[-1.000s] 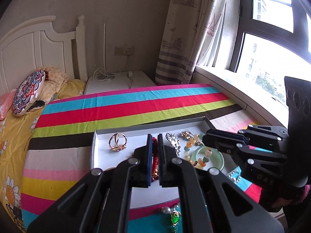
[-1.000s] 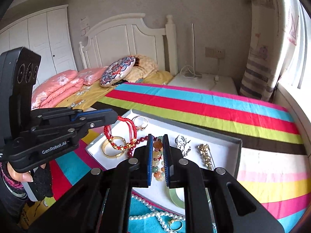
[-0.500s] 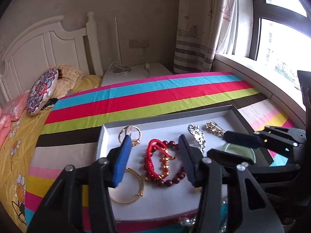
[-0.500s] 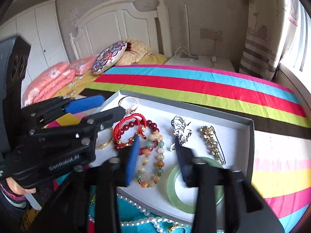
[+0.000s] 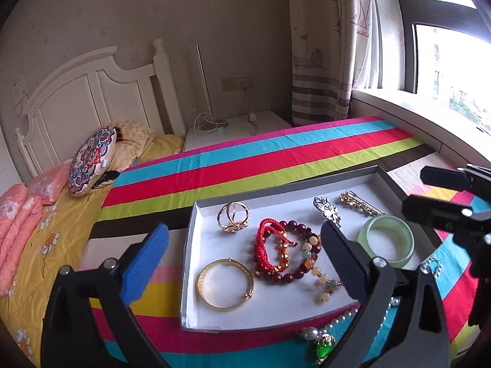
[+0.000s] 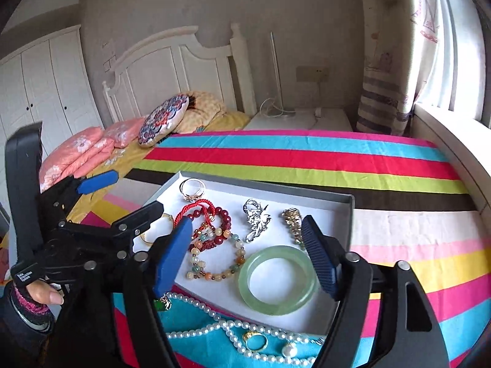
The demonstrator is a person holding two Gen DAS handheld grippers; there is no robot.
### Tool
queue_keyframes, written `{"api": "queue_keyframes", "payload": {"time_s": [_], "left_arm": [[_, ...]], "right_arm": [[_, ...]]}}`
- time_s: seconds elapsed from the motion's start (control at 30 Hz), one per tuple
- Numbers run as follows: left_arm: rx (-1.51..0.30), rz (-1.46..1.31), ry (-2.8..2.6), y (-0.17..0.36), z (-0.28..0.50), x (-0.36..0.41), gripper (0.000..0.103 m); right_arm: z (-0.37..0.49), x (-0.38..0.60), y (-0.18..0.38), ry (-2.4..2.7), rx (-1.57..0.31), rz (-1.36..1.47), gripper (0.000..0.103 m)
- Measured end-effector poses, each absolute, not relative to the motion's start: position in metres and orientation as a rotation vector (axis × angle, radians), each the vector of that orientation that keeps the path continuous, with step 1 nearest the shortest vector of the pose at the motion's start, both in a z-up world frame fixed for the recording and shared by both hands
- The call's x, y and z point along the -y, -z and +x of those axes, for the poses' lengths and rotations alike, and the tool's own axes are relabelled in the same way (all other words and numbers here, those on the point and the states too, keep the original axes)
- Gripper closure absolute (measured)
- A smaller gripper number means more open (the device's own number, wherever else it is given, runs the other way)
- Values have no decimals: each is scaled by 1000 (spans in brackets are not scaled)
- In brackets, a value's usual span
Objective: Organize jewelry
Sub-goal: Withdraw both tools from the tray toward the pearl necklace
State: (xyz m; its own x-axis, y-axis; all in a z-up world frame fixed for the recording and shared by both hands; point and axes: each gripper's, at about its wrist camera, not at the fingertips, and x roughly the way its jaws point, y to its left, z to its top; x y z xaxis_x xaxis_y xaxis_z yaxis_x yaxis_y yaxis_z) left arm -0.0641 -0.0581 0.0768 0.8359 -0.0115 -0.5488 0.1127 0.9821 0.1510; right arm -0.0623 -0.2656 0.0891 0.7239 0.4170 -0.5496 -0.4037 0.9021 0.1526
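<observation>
Left gripper [image 6: 122,191]: black plastic frame showing silver screw heads, blue ribbed pads, white lettering on its body | Right gripper [image 6: 245,256]: black angular arms carrying round silver screws, dark-blue ribbed pads | Person's hand [image 6: 41,293]: bare skin showing, pink-and-dark patterned cuff covering the wrist

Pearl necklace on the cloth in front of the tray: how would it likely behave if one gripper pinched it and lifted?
The pearl necklace lies in loose curves, so it probably hangs limp and trails rather than lifting as one piece. Its round, glossy beads may slip between the pads. The gold ring lies inside its loops and might get dragged.
</observation>
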Motion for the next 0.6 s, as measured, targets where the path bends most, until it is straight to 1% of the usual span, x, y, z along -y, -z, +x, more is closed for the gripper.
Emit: {"api": "queue_keyframes", "payload": {"time_s": [0.1, 0.17, 0.23, 0.37, 0.6], "left_arm": [[-563, 148, 64, -80, -81, 54, 2], [-546, 93, 73, -80, -97, 48, 2], [-535, 37, 84, -79, -112, 40, 2], [-541, -45, 92, -62, -136, 23, 2], [-590, -96, 79, -38, -151, 2, 2]], "right_arm": [[-80, 282, -98, -418, -569, 18, 27], [-93, 297, -103, -384, -539, 18, 22], [-105, 312, -104, -351, -517, 27, 21], [-119, 340, -97, -288, -522, 39, 20], [-127, 363, -59, -222, -595, 49, 20]]}}
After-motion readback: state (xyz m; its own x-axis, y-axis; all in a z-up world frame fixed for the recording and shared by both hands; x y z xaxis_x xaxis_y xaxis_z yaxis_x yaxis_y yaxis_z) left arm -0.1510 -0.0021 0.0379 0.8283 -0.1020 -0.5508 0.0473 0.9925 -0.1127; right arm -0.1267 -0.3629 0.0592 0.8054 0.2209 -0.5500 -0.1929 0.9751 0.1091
